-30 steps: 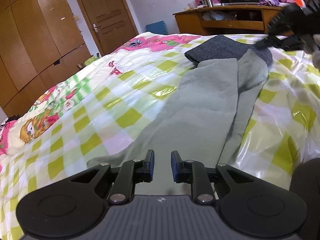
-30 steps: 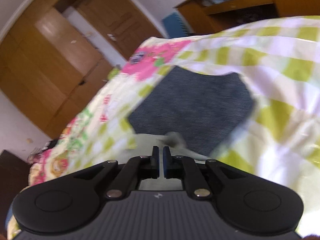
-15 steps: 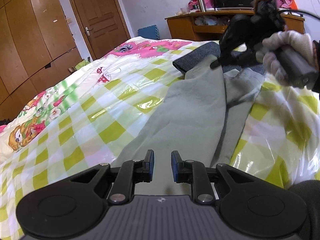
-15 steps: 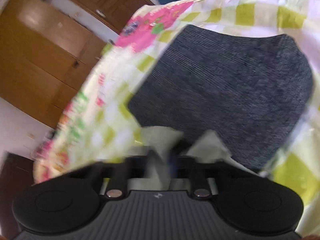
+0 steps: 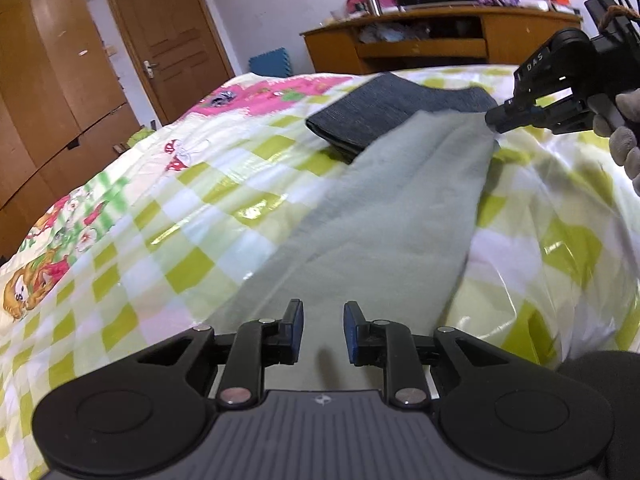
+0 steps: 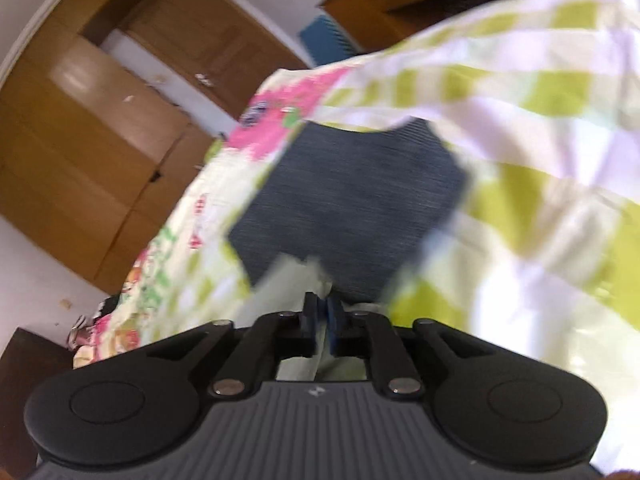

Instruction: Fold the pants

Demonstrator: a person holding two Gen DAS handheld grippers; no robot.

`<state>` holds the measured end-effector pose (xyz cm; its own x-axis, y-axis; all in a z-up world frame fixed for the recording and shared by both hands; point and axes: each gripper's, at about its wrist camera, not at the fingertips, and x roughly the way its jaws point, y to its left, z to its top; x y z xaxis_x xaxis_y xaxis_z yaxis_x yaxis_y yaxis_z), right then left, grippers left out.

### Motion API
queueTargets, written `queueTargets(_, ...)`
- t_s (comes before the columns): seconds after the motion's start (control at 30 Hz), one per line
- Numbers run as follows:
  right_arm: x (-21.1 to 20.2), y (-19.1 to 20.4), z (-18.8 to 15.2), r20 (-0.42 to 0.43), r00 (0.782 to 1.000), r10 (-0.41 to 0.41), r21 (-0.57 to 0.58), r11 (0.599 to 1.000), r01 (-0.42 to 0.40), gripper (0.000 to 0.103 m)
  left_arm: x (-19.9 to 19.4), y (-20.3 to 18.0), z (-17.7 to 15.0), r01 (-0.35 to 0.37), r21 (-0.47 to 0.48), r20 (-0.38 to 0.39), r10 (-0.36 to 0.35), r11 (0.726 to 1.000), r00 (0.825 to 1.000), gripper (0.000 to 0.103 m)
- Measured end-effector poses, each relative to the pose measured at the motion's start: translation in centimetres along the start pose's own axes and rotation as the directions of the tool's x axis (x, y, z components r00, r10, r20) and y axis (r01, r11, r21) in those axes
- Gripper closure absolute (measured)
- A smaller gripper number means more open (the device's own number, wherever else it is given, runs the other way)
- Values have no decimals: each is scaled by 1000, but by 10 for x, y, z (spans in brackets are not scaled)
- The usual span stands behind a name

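Observation:
Grey-green pants (image 5: 384, 216) lie lengthwise on the checked bedspread (image 5: 168, 216), one leg laid over the other. My left gripper (image 5: 323, 332) is open, with its fingers just above the near end of the pants. My right gripper (image 5: 496, 122) is shut on the far end of the pants and holds it up a little. In the right wrist view the gripper (image 6: 321, 316) pinches a bit of the pale cloth (image 6: 288, 280); this view is blurred.
A folded dark grey garment (image 5: 384, 108) lies on the bed beyond the pants; it also shows in the right wrist view (image 6: 352, 208). A wooden desk (image 5: 432, 48) stands behind the bed. A door (image 5: 168, 40) and wardrobes (image 5: 48, 80) are at the left.
My right gripper has carried the far end of the pants to the right, so the upper leg now covers the lower one. My left gripper stays open over the near end.

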<state>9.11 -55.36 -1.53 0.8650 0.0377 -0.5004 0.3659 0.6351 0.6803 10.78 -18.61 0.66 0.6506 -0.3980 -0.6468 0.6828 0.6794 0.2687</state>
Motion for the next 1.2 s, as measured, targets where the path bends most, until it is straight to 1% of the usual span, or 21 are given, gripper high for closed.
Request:
queueTargets(0.03, -2, -3, 0, 2, 1000, 4, -15, 1000, -4, 65, 0, -2, 1, 3, 3, -3, -3, 1000, 1000, 66)
queueTargets(0.07, -4, -5, 0, 3, 1000, 12, -36, 999, -12, 49, 1, -3, 2, 4, 7, -6, -4, 1000, 1000, 66)
queueTargets(0.1, -5, -3, 0, 2, 1000, 27, -56, 998, -26, 43, 0, -5, 3, 3, 11, -6, -3, 1000, 1000, 66)
queueTargets(0.2, 4, 4, 0, -48, 997, 63, -143, 987, -69, 31, 2, -7, 5, 3, 21, -11, -2, 1000, 1000, 65)
queueTargets(0.27, 24, 10, -1, -104, 993, 62, -191, 978, -81, 27, 6, -8, 7, -1, 27, -24, 2, 1000, 1000, 65)
queueTargets(0.3, 37, 13, -2, -150, 987, 55, -203, 976, -85, 30, 8, -9, 8, -4, 29, -30, 5, 1000, 1000, 65)
queueTargets(0.33, 50, 17, -3, -198, 979, 41, -218, 972, -84, 39, 9, -10, 8, -6, 30, -32, 6, 1000, 999, 65)
queueTargets(0.37, 59, 20, -3, -244, 970, 21, -210, 975, -74, 75, 10, -11, 9, -5, 32, -35, 6, 999, 999, 65)
queueTargets(0.4, 67, 20, 0, -291, 956, 33, -169, 982, -86, 96, 10, -12, 11, -3, 35, -38, 5, 999, 999, 65)
queueTargets(0.57, 18, 24, 31, -293, 932, 215, -38, 971, -236, 98, 8, -24, 24, 20, 73, -14, -19, 997, 1000, 65)
queueTargets(0.63, -13, 31, 51, -265, 935, 233, -55, 965, -256, 98, 4, -31, 32, 46, 85, 14, -47, 995, 999, 65)
queueTargets(0.7, -33, 32, 70, -228, 953, 198, -65, 974, -218, 98, 3, -41, 40, 80, 100, 40, -84, 992, 996, 64)
queueTargets(0.77, -40, 27, 83, -196, 975, 106, -98, 987, -127, 94, 9, -51, 45, 102, 119, 50, -109, 988, 993, 61)
queueTargets(0.8, -38, 22, 85, -193, 981, 31, -122, 991, -55, 92, 15, -57, 46, 105, 129, 44, -112, 986, 993, 61)
queueTargets(0.83, -38, 15, 81, -185, 982, -42, -121, 993, 19, 92, 20, -60, 46, 109, 131, 31, -114, 985, 993, 61)
queueTargets(0.87, -36, 11, 76, -193, 979, -68, -121, 992, 45, 92, 23, -61, 45, 111, 128, 19, -114, 986, 993, 61)
queueTargets(0.9, -38, 6, 67, -210, 976, -52, -112, 993, 29, 92, 23, -61, 42, 112, 122, 17, -115, 986, 993, 61)
queueTargets(0.97, -42, -3, 44, -237, 971, 0, -75, 997, -19, 83, 17, -57, 38, 112, 121, 21, -115, 986, 993, 61)
queueTargets(1.0, -44, -5, 31, -250, 968, 27, -71, 996, -46, 69, 14, -55, 36, 108, 125, 22, -112, 986, 993, 61)
queueTargets(1.07, -42, -4, 13, -265, 964, 41, -66, 996, -60, 48, 9, -50, 32, 100, 131, 20, -103, 986, 994, 61)
queueTargets(1.2, -40, 4, 0, -282, 959, 30, -148, 986, -74, 47, 9, -47, 34, 85, 130, 26, -89, 988, 996, 60)
